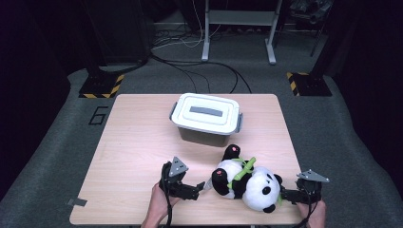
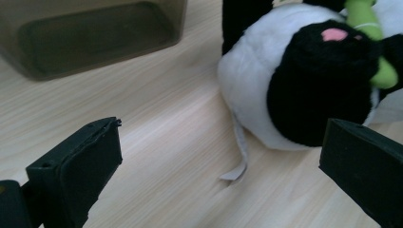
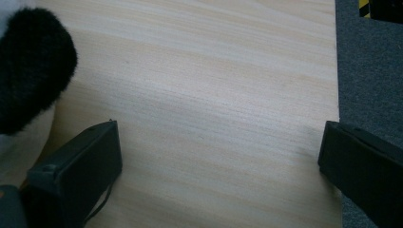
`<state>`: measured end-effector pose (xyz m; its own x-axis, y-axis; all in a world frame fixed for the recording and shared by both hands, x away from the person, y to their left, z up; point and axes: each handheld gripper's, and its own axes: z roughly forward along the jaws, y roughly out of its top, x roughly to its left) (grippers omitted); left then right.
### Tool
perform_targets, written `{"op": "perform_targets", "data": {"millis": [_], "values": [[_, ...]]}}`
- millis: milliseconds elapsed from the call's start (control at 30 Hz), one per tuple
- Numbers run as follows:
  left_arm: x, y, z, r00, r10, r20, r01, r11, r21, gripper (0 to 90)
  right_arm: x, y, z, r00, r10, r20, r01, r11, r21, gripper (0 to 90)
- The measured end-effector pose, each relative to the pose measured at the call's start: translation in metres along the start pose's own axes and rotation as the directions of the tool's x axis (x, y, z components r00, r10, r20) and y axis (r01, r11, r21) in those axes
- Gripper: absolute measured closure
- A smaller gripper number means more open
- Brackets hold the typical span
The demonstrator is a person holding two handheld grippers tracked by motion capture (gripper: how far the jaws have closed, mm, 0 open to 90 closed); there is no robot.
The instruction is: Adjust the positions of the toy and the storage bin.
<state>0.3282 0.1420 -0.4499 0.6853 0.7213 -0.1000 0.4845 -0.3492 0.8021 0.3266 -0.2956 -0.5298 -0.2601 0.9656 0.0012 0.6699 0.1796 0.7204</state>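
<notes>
Black tape on the floor [image 1: 57,123] left of the table [image 1: 138,142] is forming a "6" [image 1: 97,115]. Nearer, the left gripper [image 1: 202,186] is gaping empty beside the plush panda [image 1: 247,180], lying along the near edge, head rightward, beside the spread, empty right gripper [image 1: 284,194].

— What sits on the bench [image 1: 138,142]?
— A lidded plastic box [image 1: 206,118] toward the far edge, and a plush panda [image 1: 247,183] lying near the front, clutching a green bamboo stalk [image 1: 242,172].
— And beyond?
— Grey carpet [image 1: 332,123], cables [image 1: 199,66], hazard-striped stand feet [image 1: 100,85]
</notes>
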Motion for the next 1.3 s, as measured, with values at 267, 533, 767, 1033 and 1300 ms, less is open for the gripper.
{"op": "perform_targets", "data": {"millis": [267, 533, 767, 1033, 1300], "values": [[-0.015, 0.013, 0.007, 0.9982, 0.032, 0.051, -0.032, 0.9995, -0.005, 0.0, 0.0, 0.0, 0.0, 1.0, 0.0, 0.0, 0.0, 1.0, 0.0, 0.0], [-0.034, 0.027, 0.022, 0.9891, 0.118, 0.088, -0.12, 0.9927, 0.016, 16.1, 0.0, 0.0, 0.0, 1.0, 0.0, 0.0, 0.0, 1.0, 0.0, 0.1], [-0.038, 0.026, 0.031, 0.9863, 0.098, 0.133, -0.101, 0.9948, 0.015, 43.1, 0.0, 0.0, 0.0, 1.0, 0.0, 0.0, 0.0, 1.0, 0.0, 0.1], [-0.039, 0.018, 0.034, 0.9818, 0.117, 0.15, -0.113, 0.9929, -0.037, 60.7, 0.0, 0.0, 0.0, 1.0, 0.0, 0.001, 0.0, 1.0, 0.0, 0.2], [-0.037, 0.013, 0.033, 0.9806, 0.109, 0.163, -0.1, 0.9931, -0.06, 67.6, 0.0, 0.0, 0.0, 1.0, 0.0, 0.001, 0.0, 1.0, -0.001, 0.3]]}}
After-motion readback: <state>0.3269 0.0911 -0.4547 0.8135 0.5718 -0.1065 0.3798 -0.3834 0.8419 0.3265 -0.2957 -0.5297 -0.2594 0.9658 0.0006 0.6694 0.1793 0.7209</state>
